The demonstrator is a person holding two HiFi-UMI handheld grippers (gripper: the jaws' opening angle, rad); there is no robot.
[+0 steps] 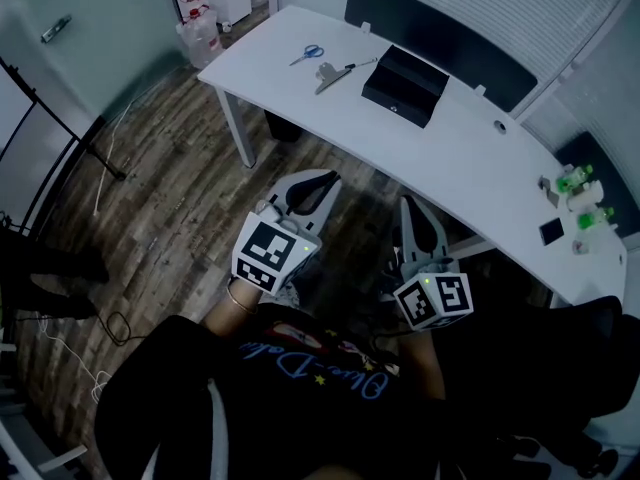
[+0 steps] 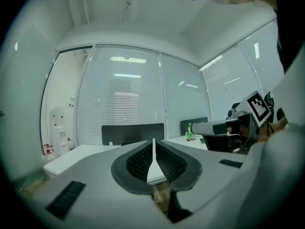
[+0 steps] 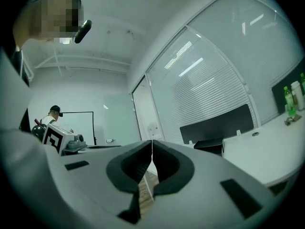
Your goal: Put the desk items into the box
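Observation:
On the white desk (image 1: 470, 158) lie blue-handled scissors (image 1: 311, 54), a grey stapler-like item (image 1: 330, 76) and a pen (image 1: 362, 64), all left of the open black box (image 1: 404, 85). My left gripper (image 1: 318, 177) and right gripper (image 1: 411, 204) hover side by side over the wooden floor in front of the desk, both shut and holding nothing. In the left gripper view the left gripper (image 2: 153, 143) has its jaws together, with the right gripper's body (image 2: 228, 128) beside it. In the right gripper view the right gripper (image 3: 152, 144) is shut too, pointing toward the black box (image 3: 209, 145).
Green bottles (image 1: 577, 179) and a dark phone (image 1: 551, 232) stand at the desk's right end. A black partition (image 1: 440, 43) runs along its far edge. Water jugs (image 1: 198, 30) sit on the floor at the back left, with a stand's leg (image 1: 95, 153) nearby. A person (image 3: 54, 116) stands far off.

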